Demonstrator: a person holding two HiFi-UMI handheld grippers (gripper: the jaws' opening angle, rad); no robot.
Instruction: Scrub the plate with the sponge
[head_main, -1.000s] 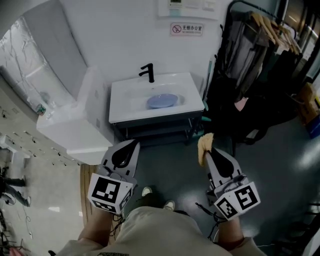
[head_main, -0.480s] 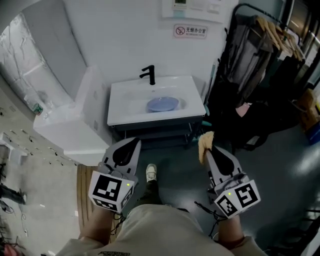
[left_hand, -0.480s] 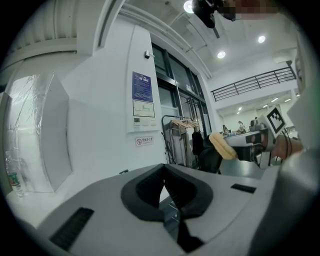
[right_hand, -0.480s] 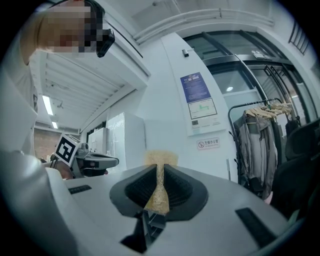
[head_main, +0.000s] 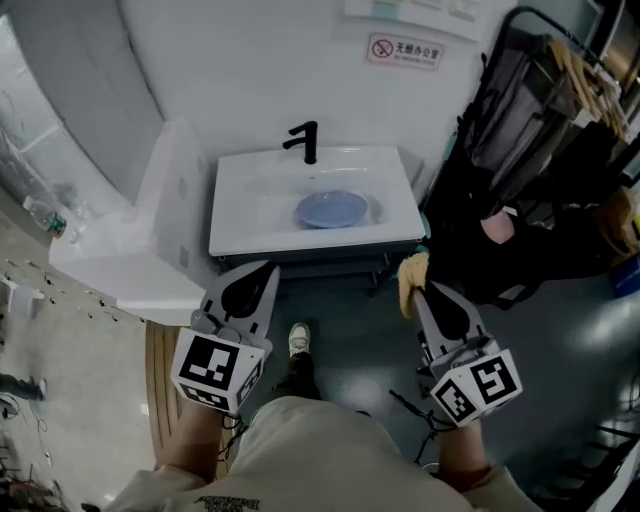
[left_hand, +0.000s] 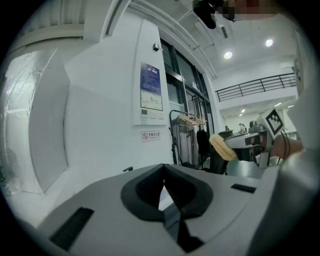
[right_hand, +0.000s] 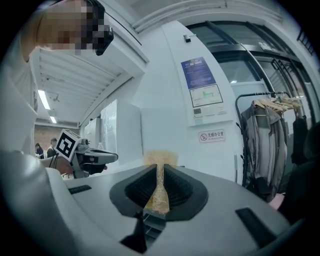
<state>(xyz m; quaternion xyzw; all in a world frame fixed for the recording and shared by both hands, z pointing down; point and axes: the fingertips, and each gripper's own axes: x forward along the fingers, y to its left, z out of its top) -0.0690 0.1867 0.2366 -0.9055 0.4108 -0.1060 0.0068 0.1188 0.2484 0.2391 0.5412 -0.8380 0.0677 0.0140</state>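
A pale blue plate (head_main: 331, 209) lies in the basin of a white sink (head_main: 240, 215) against the far wall, under a black tap (head_main: 305, 142). My right gripper (head_main: 420, 287) is shut on a yellow sponge (head_main: 410, 276), squeezed flat between the jaws in the right gripper view as the sponge (right_hand: 159, 185). It hangs short of the sink's front right corner. My left gripper (head_main: 258, 275) is shut with nothing in it, just before the sink's front edge. In the left gripper view the jaws of the left gripper (left_hand: 165, 192) meet, and the sponge (left_hand: 222, 147) shows at the right.
A white cabinet (head_main: 150, 240) flanks the sink on the left. A black rack (head_main: 545, 150) hung with clothes stands at the right. My shoe (head_main: 298, 340) is on the grey floor in front of the sink. A sign (head_main: 404, 49) hangs on the wall above.
Both grippers have moved forward toward the sink together with the person; the sink and plate now look nearer and larger. The grip on the sponge is unchanged.
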